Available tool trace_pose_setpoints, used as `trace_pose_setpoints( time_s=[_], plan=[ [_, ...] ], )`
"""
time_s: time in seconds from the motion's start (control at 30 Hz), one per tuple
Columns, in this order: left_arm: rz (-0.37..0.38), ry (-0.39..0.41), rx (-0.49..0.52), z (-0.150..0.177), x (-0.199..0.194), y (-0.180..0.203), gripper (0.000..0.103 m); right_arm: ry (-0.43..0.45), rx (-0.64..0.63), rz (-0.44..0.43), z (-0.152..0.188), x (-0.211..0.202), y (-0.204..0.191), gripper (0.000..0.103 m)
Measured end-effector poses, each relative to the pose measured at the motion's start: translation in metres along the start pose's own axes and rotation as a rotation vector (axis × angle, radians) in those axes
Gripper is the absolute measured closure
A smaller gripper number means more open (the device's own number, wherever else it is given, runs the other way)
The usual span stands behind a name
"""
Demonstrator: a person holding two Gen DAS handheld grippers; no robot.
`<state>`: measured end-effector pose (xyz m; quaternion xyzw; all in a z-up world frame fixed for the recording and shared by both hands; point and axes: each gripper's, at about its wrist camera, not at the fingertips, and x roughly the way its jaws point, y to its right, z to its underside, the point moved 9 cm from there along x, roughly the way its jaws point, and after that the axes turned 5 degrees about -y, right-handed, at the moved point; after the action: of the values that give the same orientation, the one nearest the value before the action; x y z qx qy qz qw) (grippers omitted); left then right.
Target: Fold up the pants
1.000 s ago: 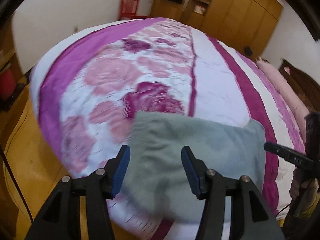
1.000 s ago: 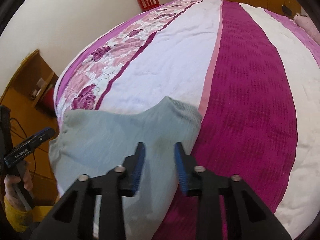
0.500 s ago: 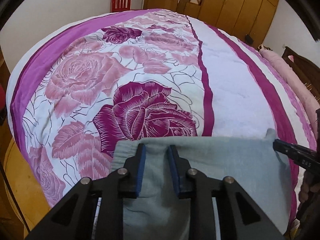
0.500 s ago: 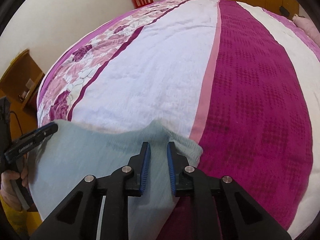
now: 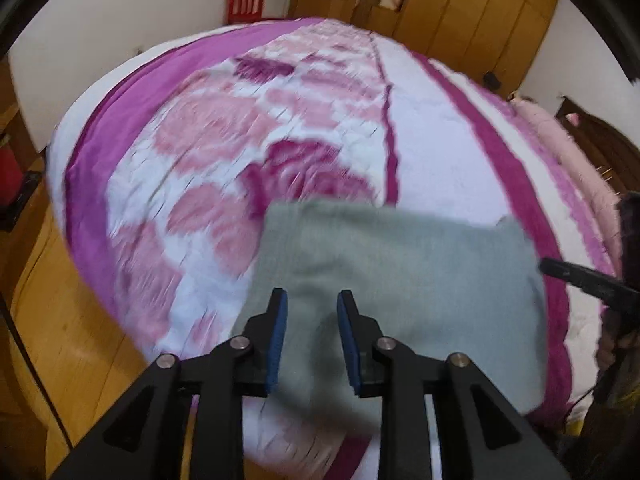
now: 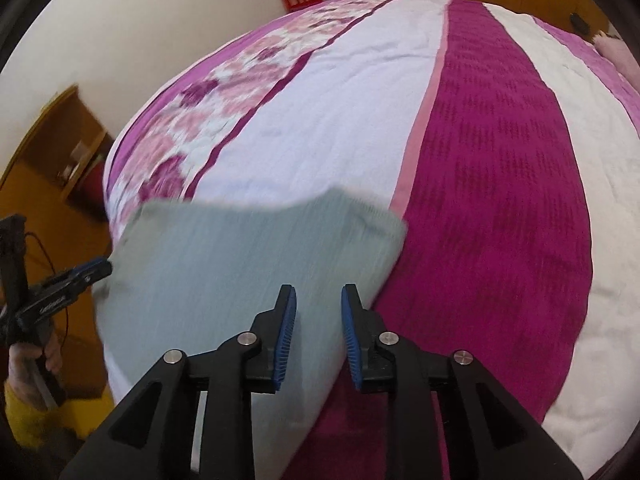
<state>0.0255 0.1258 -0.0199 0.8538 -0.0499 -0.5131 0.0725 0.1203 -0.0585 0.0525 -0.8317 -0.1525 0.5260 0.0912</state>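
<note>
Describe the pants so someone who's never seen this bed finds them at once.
Start at the big bed with the pink, white and magenta striped cover. At its near edge, right in front of both grippers, lies a flat folded piece of cloth: the pants. They are the only plain, pale grey-green thing on the patterned cover.

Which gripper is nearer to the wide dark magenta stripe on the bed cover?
The right. The right gripper hangs over the pants' edge beside the dark magenta stripe. The left gripper is over the pants' other end, by the rose print; both have just been opening.
</note>
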Motion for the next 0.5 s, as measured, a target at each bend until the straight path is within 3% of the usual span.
trace_pose_setpoints(
  time_s=[0.13,0.23,0.33,0.43,0.5],
  plan=[
    [-0.057,-0.048,-0.022,0.025,0.011,-0.018,0.07,-0.037,-0.022,0.005,0.026,0.006,-0.005,0.078],
    [-0.062,-0.057,-0.057,0.032,0.018,-0.029,0.056,-0.064,0.011,0.006,0.035,0.019,0.0,0.076],
    [-0.032,-0.059,-0.098,0.033,0.019,-0.034,0.055,-0.081,0.058,0.007,0.041,0.028,0.006,0.071],
    [-0.053,-0.044,-0.075,0.032,0.009,-0.032,0.055,-0.067,0.078,-0.019,0.043,0.017,0.006,0.069],
    [-0.06,-0.029,-0.053,0.031,-0.002,-0.028,0.055,-0.052,0.086,-0.022,0.044,0.009,0.007,0.054]
  ],
)
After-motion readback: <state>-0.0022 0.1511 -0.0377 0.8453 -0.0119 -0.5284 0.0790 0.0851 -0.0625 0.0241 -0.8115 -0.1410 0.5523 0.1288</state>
